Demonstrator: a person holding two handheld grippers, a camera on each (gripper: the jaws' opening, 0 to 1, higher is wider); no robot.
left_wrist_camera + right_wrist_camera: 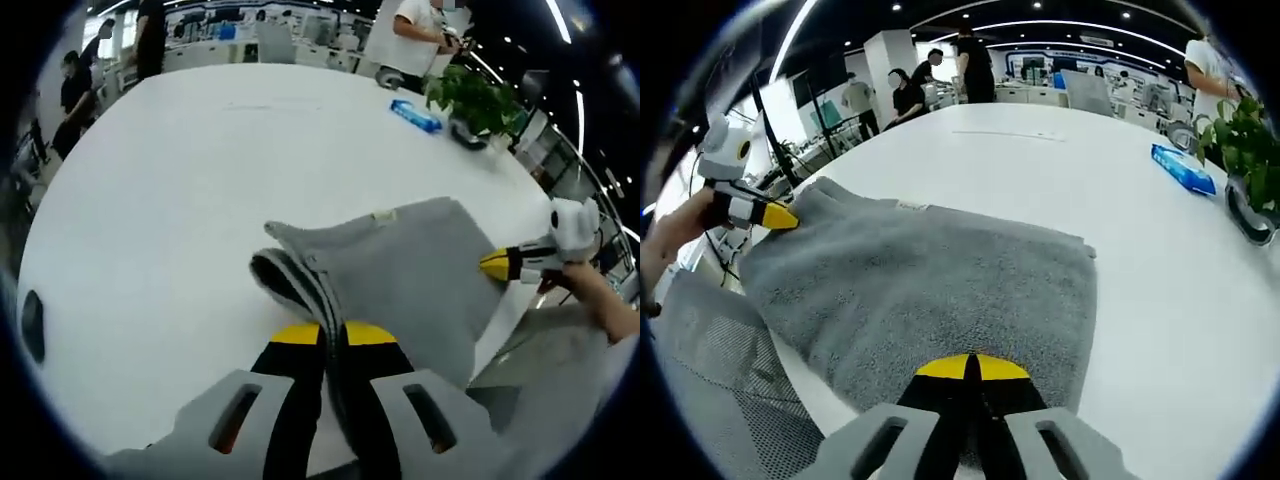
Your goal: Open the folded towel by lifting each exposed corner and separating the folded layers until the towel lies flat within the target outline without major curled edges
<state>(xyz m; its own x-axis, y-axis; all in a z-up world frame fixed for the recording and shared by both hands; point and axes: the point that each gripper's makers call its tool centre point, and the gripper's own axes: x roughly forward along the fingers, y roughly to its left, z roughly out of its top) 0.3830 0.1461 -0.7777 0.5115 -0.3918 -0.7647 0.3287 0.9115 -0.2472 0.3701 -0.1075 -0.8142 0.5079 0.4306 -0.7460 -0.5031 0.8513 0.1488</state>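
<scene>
both jaws pinched shut on grey towel edges: left gripper at one end, right gripper opposite, prob to pull layers apart on white table.

Left gripper tips are buried in the grey towel fold, so contact pt is hidden, & the towel's near edge runs under the jaws; same in right gripper view, where the right gripper covers the towel's near hem and the layers under it can't be counted. The small tag on the towel edge is too small to read, ditto print on the blue pack. Plant & its dark pot are cut by the rim; people at the back are too blurred for detail.
</scene>
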